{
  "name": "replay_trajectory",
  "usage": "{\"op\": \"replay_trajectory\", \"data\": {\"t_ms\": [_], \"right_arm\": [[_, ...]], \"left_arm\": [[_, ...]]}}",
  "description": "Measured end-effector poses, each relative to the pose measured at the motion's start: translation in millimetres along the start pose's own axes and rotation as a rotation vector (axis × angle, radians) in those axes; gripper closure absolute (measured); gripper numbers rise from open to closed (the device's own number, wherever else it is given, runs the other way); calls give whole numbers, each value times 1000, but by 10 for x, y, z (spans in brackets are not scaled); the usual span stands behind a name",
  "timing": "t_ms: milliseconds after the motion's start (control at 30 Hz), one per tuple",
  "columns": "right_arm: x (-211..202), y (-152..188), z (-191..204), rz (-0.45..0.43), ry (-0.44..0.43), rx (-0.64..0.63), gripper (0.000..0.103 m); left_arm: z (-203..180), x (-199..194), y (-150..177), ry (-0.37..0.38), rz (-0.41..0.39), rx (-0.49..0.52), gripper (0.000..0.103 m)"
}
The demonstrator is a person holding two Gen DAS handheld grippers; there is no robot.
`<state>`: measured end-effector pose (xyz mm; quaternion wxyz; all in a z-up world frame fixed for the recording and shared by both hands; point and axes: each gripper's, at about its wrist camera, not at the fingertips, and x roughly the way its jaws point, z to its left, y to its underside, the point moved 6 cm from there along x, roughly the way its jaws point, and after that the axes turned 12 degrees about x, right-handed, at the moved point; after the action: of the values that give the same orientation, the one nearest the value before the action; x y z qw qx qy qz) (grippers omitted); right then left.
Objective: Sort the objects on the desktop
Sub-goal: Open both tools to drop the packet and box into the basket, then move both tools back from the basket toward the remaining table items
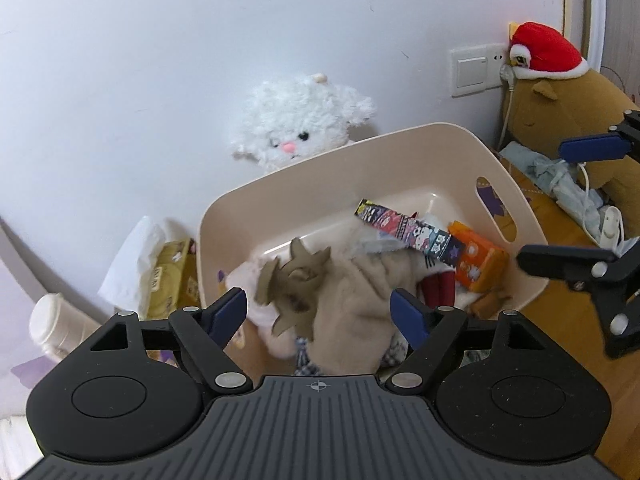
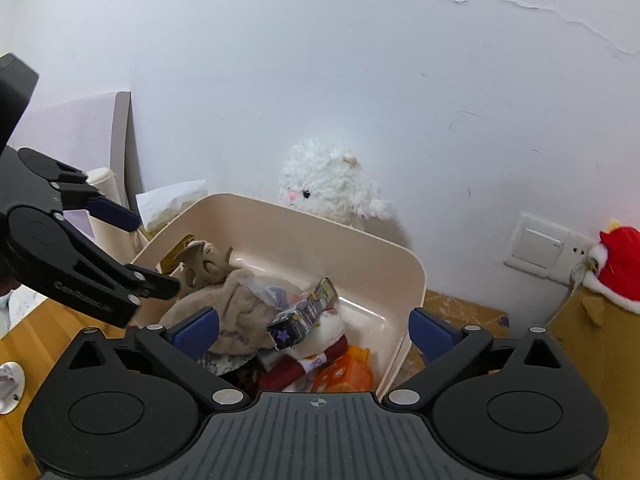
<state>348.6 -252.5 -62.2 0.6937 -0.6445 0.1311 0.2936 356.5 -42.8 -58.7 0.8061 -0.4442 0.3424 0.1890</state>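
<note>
Even soft indoor light, faint shadows, strong fisheye bending at edges, dark corner vignette, slight softness.

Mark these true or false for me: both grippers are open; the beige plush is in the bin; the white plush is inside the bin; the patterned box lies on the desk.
1. Both the left gripper and the right gripper are open. True.
2. The beige plush lies in the cream bin. True.
3. The white plush is inside the bin. False: it sits behind it, against the wall.
4. The patterned box lies on the desk. False: it is in the bin.
</note>
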Motion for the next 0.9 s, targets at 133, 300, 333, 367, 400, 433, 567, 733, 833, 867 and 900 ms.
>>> {"op": "replay_trajectory", "data": {"t_ms": [133,300,333,367,400,433,567,733,833,867,900], "right_arm": [[-165,147,-13,-9,10,22,0],[-335,385,-70,-6,43,82,0],[-367,433,-75,-6,47,91,0],[-400,491,-81,-4,52,103,0],[-426,546,-88,2,57,115,0],[-442,592,-101,8,61,127,0],[-522,816,-129,38,72,183,0],[-542,1065,-118,80,90,207,0],[-521,1202,-105,100,105,233,0],[-503,1249,-95,109,105,246,0],[-479,1307,-75,124,104,257,0]], "left_arm": [[29,-149,155,-17,2,-1,22],[83,-266,403,-23,13,-18,22],[86,-268,462,-23,21,-24,22],[89,-269,526,-22,31,-33,22],[93,-275,583,-20,36,-40,22],[94,-289,650,-18,38,-48,22],[71,-294,904,-21,63,-36,22],[31,-267,1247,-31,120,-32,22],[12,-225,1437,-21,167,-49,22],[5,-206,1493,-15,182,-57,22],[-2,-182,1552,-9,198,-64,22]]}}
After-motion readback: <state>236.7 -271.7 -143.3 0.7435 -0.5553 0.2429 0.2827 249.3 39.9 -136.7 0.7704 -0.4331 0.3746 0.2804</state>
